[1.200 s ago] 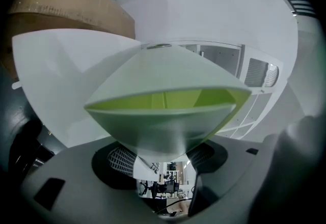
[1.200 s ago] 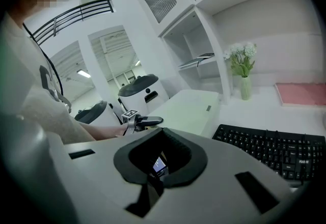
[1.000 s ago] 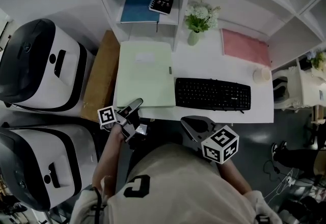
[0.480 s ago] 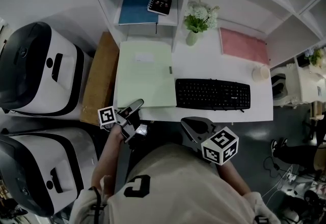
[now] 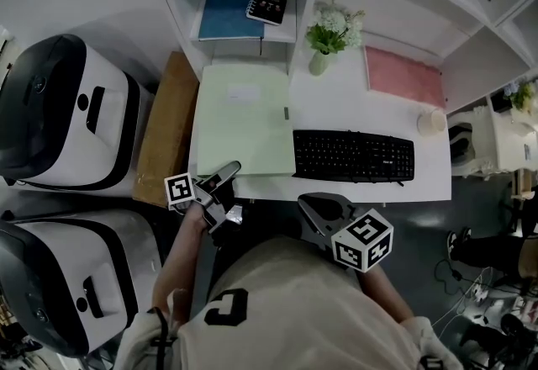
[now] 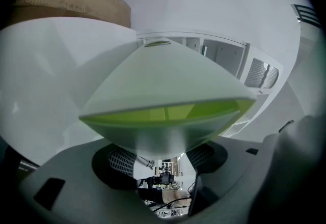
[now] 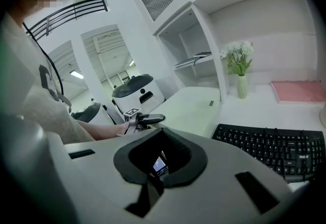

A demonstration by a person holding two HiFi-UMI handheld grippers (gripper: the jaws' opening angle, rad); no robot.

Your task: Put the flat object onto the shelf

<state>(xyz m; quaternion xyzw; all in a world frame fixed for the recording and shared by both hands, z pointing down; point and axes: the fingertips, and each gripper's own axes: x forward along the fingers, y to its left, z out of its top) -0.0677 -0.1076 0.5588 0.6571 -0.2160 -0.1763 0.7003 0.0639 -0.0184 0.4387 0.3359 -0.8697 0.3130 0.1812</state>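
1. Two hand-held grippers sit at the front edge of a white desk (image 5: pixel 353 99), which we see from steeply above.
2. We find the left gripper (image 5: pixel 231 190) at the desk's front-left corner. Its jaws stand wide apart, and the near corner of the pale green folder (image 5: pixel 244 120) shows between them with no pad pressing on it.
3. We find the right gripper (image 5: pixel 313 202) just off the middle of the front edge. Its jaws are drawn close together with nothing between them.
4. The folder lies flat along the desk's left edge, reaching from the front edge back to the shelf (image 5: pixel 290 23).
5. A black keyboard (image 5: pixel 353 155) lies just beside the folder, along the front edge.
6. The shelf, at the rear-left corner, holds a blue book (image 5: pixel 229 11) with a small spiral notebook (image 5: pixel 267 5) on it.
7. A vase of white flowers (image 5: pixel 329 32) stands at the rear edge, with a pink mat (image 5: pixel 403 78) toward the rear-right corner.
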